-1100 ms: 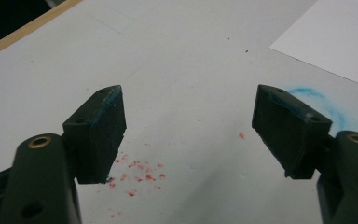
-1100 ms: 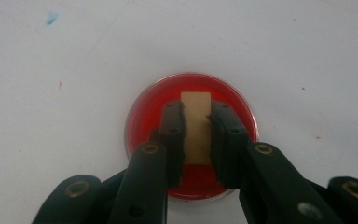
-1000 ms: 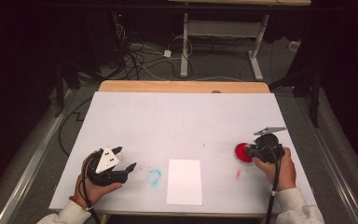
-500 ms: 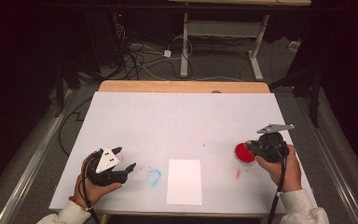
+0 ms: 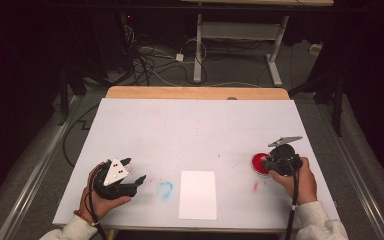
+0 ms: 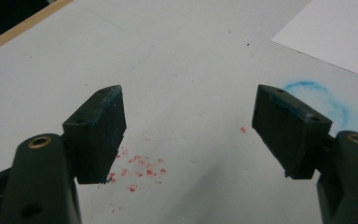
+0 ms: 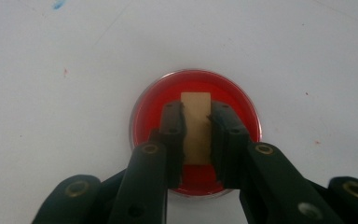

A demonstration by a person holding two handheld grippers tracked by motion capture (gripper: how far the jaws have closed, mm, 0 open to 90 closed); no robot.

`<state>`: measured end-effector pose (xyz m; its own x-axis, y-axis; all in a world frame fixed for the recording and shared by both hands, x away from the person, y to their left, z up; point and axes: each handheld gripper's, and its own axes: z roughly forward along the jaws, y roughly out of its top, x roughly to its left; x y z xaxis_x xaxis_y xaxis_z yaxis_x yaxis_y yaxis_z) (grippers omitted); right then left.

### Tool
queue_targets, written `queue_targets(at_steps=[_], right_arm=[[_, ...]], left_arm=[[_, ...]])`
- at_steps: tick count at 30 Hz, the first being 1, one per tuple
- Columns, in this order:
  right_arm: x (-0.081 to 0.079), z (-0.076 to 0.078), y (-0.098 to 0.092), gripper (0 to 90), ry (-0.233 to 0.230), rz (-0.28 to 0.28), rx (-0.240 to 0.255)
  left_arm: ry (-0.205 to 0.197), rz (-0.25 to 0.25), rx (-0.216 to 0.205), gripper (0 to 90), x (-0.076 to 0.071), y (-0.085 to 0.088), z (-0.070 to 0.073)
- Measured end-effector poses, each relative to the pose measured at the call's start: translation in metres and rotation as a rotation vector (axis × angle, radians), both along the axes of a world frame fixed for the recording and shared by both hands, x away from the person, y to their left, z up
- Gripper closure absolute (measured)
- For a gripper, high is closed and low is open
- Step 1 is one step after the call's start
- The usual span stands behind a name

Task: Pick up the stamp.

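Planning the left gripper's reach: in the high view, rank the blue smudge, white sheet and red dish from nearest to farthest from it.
1. Blue smudge, just right of the left gripper.
2. White sheet, farther right, at the near edge.
3. Red dish, far right.

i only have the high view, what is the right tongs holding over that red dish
Observer: In the right gripper view the right tongs are shut on a small tan rectangular block, like a wooden stamp.
Operator: is it in the red stuff or above it
Observer: It sits inside the rim of the round red ink dish, over the red; whether it touches the ink I cannot tell.
Operator: and the left tongs, anything in them
Observer: The left gripper view shows the left tongs open with nothing between them, and blue smears on the pad edges.
Operator: what is under them
Observer: Red specks on the white table, with the blue ring mark beside the right jaw.
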<state>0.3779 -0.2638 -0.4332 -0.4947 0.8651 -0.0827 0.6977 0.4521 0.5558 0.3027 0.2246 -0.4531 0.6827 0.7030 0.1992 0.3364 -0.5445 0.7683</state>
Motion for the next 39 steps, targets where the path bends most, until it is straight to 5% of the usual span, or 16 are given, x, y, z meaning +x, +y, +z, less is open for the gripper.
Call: queue_targets(at_steps=[39], right_arm=[[-0.0014,-0.0046,0.0005,76.3,-0.016,0.014,-0.014]], left_arm=[[0.004,-0.004,0.017,25.0,-0.0016,0.0022,-0.0033]])
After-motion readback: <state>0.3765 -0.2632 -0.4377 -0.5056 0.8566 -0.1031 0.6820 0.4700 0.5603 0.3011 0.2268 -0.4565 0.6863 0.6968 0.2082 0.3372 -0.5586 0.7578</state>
